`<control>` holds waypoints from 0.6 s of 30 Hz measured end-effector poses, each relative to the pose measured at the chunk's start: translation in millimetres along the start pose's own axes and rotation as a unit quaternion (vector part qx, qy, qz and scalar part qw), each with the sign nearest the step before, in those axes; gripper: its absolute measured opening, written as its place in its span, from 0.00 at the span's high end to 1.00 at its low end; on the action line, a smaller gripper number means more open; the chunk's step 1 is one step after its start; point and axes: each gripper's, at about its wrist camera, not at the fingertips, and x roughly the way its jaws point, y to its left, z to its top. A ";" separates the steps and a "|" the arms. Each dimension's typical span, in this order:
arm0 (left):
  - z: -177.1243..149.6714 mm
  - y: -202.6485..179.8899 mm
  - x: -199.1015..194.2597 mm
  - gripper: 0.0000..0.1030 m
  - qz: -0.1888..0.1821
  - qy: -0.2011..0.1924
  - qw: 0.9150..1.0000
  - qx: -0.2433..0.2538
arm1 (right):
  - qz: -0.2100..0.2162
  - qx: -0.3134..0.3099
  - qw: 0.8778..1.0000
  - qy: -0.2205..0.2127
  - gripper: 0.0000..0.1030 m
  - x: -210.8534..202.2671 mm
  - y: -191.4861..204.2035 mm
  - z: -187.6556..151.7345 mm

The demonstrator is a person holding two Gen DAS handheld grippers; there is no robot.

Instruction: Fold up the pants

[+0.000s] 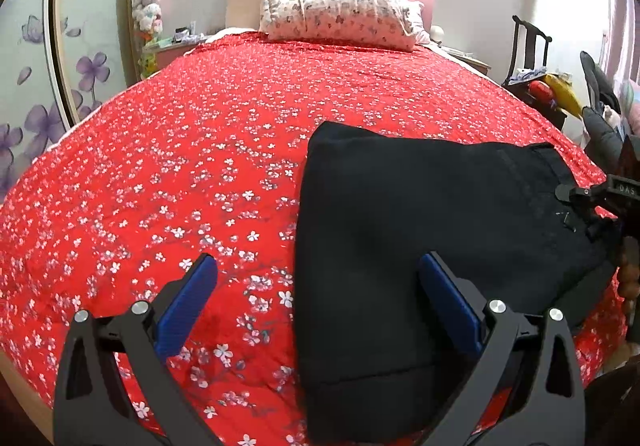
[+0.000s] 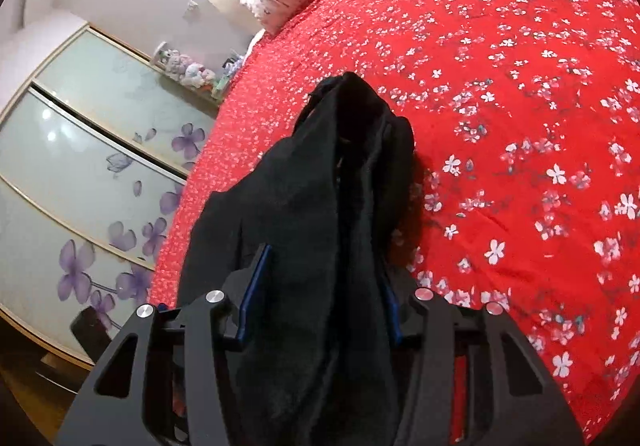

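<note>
So the folded black fabric pants (image 1: 432, 246) are lying on the red bedspread with small white blossoms (image 1: 180, 165), filling the lower right of the left wrist view. They look like a thick rectangular stack with a rounded fold along the upper left edge.

The left gripper (image 1: 316, 298) sits at the bottom of that frame with its blue-padded fingers (image 1: 188, 302) spread wide apart, gripping nothing. One pad is over the bare bedspread, the other over the pants, and the left edge of the stack runs between them. Can't tell if the pads actually touch the cloth.

The right gripper (image 2: 320, 294) shows at the bottom centre of its own view, clamped onto a bunched-up part of the pants (image 2: 340, 185), with dark fabric squeezed between the thin blue pad edges and rising in a lump toward mid-frame. In the left wrist view that same gripper pokes in at the right edge, at the far corner of the stack.

Background stuff: a white floral-print pillow (image 1: 340, 13) at the top centre by the headboard, and a wardrobe with frosted sliding doors printed with purple flowers (image 2: 80, 185) on the left of the right wrist view.
</note>
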 end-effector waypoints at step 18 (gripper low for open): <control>21.0 16.1 6.3 0.02 0.021 -0.016 0.999 -0.020 | 0.052 -0.046 0.997 -0.030 0.62 -10.4 18.7 -2.6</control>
